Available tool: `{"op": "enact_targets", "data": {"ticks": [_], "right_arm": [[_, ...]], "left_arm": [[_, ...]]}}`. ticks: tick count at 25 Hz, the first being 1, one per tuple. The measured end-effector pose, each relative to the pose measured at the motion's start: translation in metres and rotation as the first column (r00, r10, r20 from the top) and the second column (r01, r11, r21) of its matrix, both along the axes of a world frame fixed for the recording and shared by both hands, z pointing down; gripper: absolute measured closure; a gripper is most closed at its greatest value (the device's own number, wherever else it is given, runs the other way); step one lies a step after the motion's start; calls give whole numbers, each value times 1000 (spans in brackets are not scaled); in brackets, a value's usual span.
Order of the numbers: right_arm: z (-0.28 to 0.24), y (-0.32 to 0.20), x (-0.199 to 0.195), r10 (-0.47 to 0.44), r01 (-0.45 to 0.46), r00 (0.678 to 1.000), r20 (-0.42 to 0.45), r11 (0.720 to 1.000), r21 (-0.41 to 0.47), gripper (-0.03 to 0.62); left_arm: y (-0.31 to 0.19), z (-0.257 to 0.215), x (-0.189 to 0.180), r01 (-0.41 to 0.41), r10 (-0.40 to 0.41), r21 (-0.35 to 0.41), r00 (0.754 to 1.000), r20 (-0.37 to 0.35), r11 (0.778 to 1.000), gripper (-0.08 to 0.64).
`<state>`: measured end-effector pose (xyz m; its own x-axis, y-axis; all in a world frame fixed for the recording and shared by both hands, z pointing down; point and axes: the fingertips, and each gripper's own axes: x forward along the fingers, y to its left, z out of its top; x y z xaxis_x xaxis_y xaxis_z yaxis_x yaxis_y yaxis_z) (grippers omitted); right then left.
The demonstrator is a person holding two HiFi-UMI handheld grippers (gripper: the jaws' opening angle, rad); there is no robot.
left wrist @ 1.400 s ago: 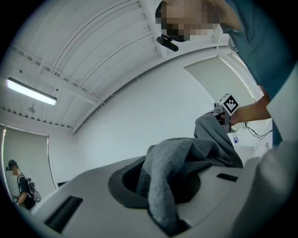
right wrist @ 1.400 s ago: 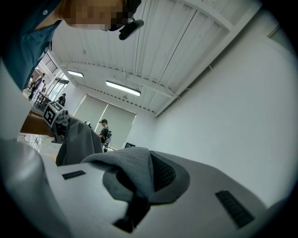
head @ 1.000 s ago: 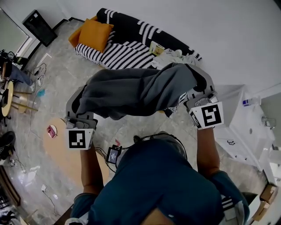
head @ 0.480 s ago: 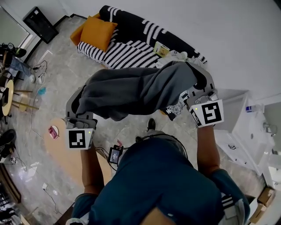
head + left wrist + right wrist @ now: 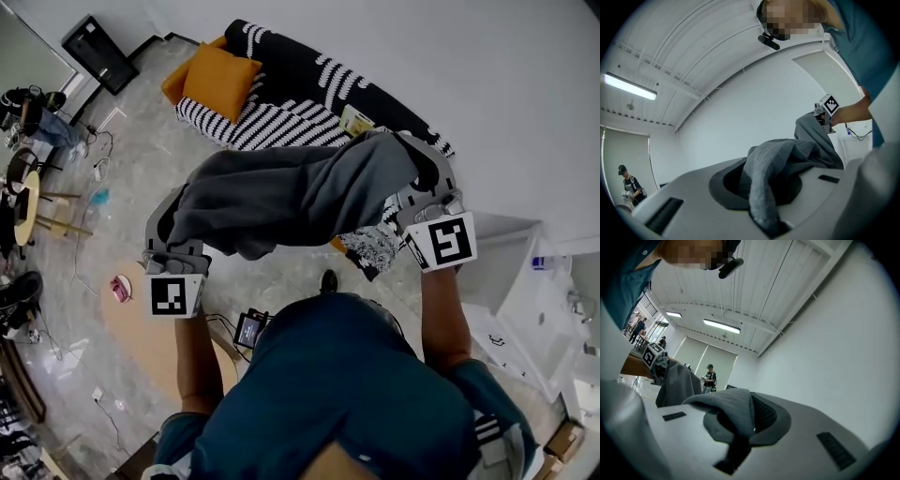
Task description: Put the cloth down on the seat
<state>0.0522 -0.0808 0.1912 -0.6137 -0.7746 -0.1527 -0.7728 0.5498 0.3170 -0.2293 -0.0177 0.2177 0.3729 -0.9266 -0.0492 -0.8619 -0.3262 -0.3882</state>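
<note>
The left hand-held gripper (image 5: pixel 765 219) and right hand-held gripper (image 5: pixel 735 452) each pinch the grey cloth (image 5: pixel 291 192) stretched between them; it hides their tips from above.

Striped sofa (image 5: pixel 272 117), orange cushion (image 5: pixel 220 80) on its seat, grey floor (image 5: pixel 131 202) beneath

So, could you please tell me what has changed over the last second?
The person has moved a little closer to the striped sofa, carrying the grey cloth along. Nothing was taken hold of or let go: the left gripper and right gripper stay shut on the cloth, which hangs between them as before.
</note>
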Motion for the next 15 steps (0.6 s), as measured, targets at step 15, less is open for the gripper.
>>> {"op": "enact_targets", "data": {"ticks": [15], "right_arm": [[19,-73,6,-22,22,1000,5,999,-39,569]], "left_arm": [[-66,20,10,12,-12,-59,1000,-12,998,509]]}}
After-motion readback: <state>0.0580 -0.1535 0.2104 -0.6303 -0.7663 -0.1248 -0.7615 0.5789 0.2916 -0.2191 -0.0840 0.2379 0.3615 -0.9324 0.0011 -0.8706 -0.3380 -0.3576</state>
